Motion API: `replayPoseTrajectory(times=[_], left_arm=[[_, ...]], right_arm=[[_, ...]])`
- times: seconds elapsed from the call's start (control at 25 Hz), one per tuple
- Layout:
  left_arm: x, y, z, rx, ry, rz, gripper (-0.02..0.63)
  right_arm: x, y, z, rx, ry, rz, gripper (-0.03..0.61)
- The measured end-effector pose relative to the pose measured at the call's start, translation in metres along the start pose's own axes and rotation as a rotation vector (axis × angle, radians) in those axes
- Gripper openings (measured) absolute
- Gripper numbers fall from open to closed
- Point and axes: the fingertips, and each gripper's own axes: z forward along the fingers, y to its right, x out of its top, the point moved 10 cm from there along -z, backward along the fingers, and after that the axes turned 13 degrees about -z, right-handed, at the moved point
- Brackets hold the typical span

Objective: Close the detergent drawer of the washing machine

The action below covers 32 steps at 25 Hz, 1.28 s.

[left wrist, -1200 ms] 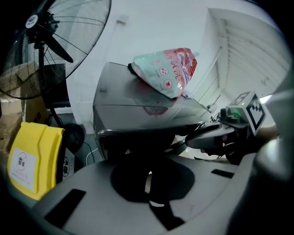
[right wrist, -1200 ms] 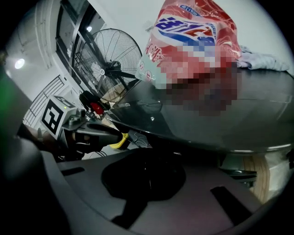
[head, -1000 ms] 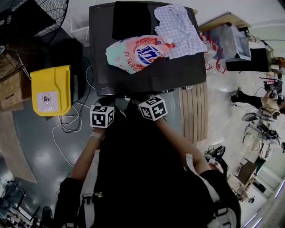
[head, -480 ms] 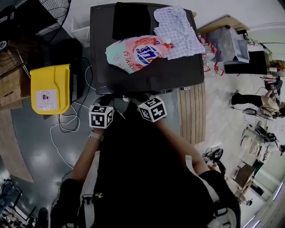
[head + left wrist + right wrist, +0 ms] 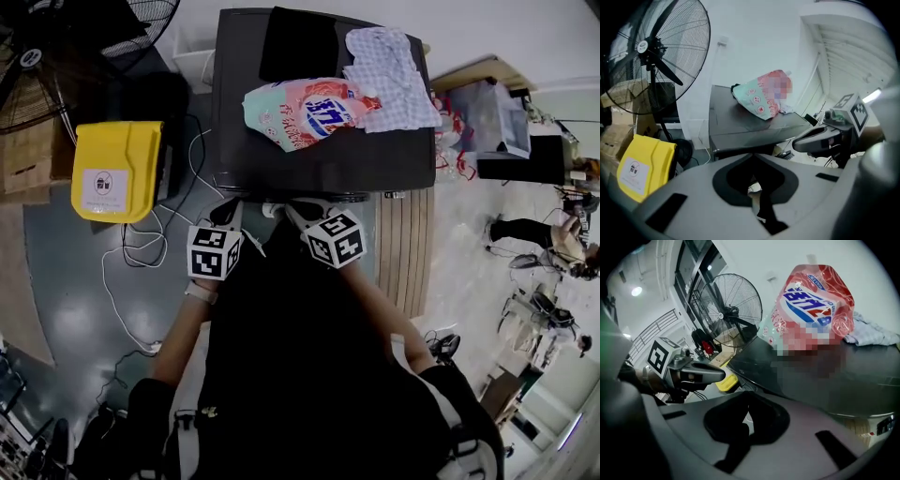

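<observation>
- The detergent drawer is out of sight in every view. It presumably sits on the front face of the washing machine (image 5: 281, 169), below the lip of the dark top, so whether it stands out or is pushed home cannot be told.
- On the machine's top lie a pink detergent bag (image 5: 309, 114) at centre, a checked cloth (image 5: 389, 70) at its 2 o'clock and a black panel (image 5: 298, 42) at its 12 o'clock.
- The left gripper (image 5: 753, 157) hangs just short of the machine's front edge, fingers pressed together on nothing.
- The right gripper (image 5: 747, 394) is at its 3 o'clock, close beside it, fingers likewise shut and empty.
- A yellow bin (image 5: 114, 171) stands on the floor at the machine's 9 o'clock, with a standing fan (image 5: 661, 51) behind it.
- Judgement: neither gripper is at the drawer. If it is still open, the next move calls for lowering one shut fingertip pair to the drawer's face and pushing squarely toward 12 o'clock until it sits flush.
</observation>
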Motion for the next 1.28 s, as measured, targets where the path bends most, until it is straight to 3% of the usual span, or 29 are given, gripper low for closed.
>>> replayPoseTrajectory(times=[0.52,1.04,1.28], left_arm=[[0.057,0.017,-0.079,0.058,0.289,0.023,0.011],[0.102,0.077,-0.147,0.181,0.613,0.051,0.012],[0.111,0.106,-0.172,0.239,0.741,0.095,0.012]], right_arm=[[0.092,-0.013,-0.042,0.075,0.18,-0.264,0.017],[0.182,-0.02,-0.09,0.216,0.421,-0.572,0.017],[0.206,-0.022,-0.121,0.244,0.568,-0.622,0.017]])
